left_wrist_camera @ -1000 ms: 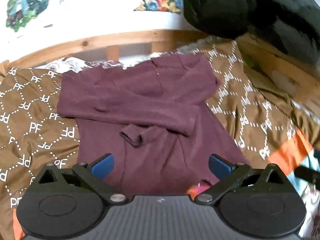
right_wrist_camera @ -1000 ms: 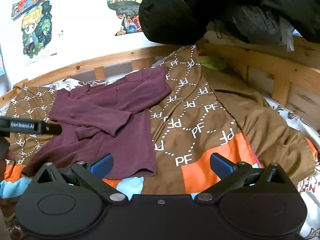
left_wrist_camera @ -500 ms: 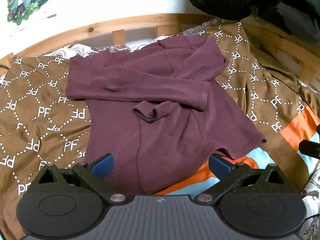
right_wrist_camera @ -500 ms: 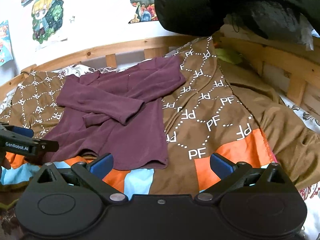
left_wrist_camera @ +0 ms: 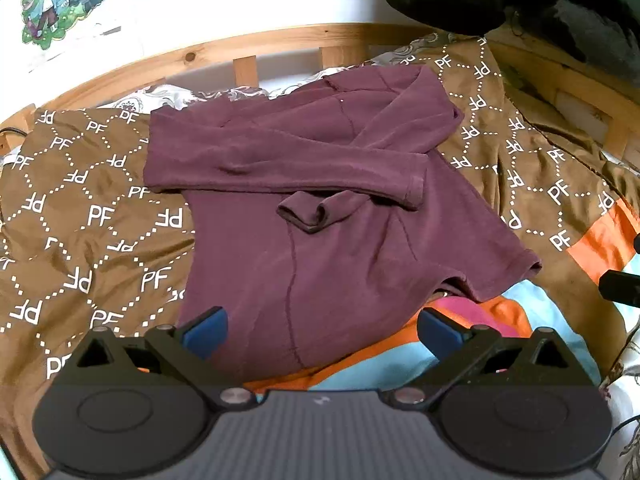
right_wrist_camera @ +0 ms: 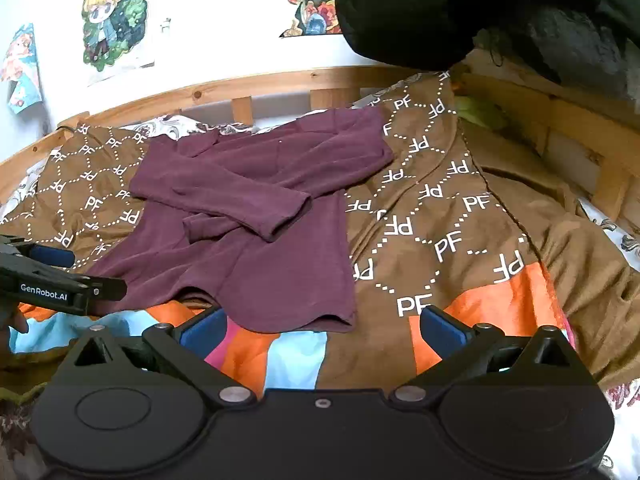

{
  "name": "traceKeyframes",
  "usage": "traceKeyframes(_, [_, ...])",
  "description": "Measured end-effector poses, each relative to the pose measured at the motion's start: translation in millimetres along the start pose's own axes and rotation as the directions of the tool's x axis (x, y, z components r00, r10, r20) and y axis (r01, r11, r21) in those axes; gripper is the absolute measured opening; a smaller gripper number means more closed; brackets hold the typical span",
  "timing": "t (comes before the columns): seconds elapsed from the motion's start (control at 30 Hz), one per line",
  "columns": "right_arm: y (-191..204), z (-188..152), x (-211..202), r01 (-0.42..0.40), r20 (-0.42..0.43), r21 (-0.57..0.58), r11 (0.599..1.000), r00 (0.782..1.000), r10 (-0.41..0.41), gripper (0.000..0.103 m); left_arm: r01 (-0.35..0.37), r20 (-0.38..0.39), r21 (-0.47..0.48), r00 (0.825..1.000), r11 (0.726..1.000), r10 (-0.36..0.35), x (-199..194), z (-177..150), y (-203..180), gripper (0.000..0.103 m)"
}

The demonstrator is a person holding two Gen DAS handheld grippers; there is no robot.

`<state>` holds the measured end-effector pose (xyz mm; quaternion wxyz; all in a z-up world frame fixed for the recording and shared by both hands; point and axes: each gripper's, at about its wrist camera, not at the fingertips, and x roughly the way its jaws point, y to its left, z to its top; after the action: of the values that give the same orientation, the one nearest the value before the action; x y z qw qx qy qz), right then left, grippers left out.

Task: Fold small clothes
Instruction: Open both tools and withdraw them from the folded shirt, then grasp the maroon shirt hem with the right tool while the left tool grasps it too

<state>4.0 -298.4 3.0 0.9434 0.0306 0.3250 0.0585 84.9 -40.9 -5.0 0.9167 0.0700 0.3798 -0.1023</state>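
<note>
We judge the maroon top (left_wrist_camera: 304, 248) soft, light and limp, best pinched at its hem corners, both grippers' (left_wrist_camera: 322, 330) (right_wrist_camera: 320, 328) jaws spread, empty

Open blanket (right_wrist_camera: 448, 240) right of the shirt (right_wrist_camera: 256, 216); wooden rail (right_wrist_camera: 256, 88) behind, black bundle (right_wrist_camera: 420, 12) overhangs the far right.

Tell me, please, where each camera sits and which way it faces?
Left wrist: on the left tool, facing the maroon top ahead; its open fingers show.
Right wrist: on the right tool, facing the brown blanket; its open fingers and the left tool show.
Shared: top, blanket, wooden bed rail.
</note>
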Motion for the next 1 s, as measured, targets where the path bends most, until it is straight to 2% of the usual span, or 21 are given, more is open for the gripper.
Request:
traceKeyframes(0.27, [0.1,6.0,2.6,-0.027,-0.004,-0.036,0.999,1.0,0.027,0.102,0.014,-0.023,0.005,1.0,1.0,-0.014,-1.6,-11.4,3.8,0.102])
traceKeyframes(0.53, [0.5,34.0,18.2,-0.111,0.006,-0.217,0.97,0.993,0.115,0.102,-0.017,-0.034,0.094,0.999,0.995,0.02,-12.9,-13.1,2.6,0.102])
traceKeyframes(0.7, [6.0,28.6,37.2,-0.191,-0.024,-0.393,0.9,0.98,0.198,0.102,-0.061,-0.051,0.167,0.996,0.984,0.071,-22.1,-9.7,13.2,0.102])
traceKeyframes(0.77, [11.9,19.0,44.7,-0.207,-0.044,-0.493,0.845,0.976,0.214,0.102,-0.071,-0.061,0.191,0.995,0.979,0.084,-23.1,-8.8,17.3,0.102])
traceKeyframes(0.9, [23.2,-0.2,52.3,-0.196,-0.049,-0.654,0.731,0.975,0.218,0.102,-0.079,-0.083,0.233,0.991,0.969,0.101,-16.1,-10.7,20.5,0.102])
traceKeyframes(1.0, [29.0,-8.0,61.3,-0.175,-0.042,-0.69,0.703,0.978,0.202,0.102,-0.085,-0.079,0.244,0.991,0.966,0.107,-5.7,-13.5,18.0,0.102])
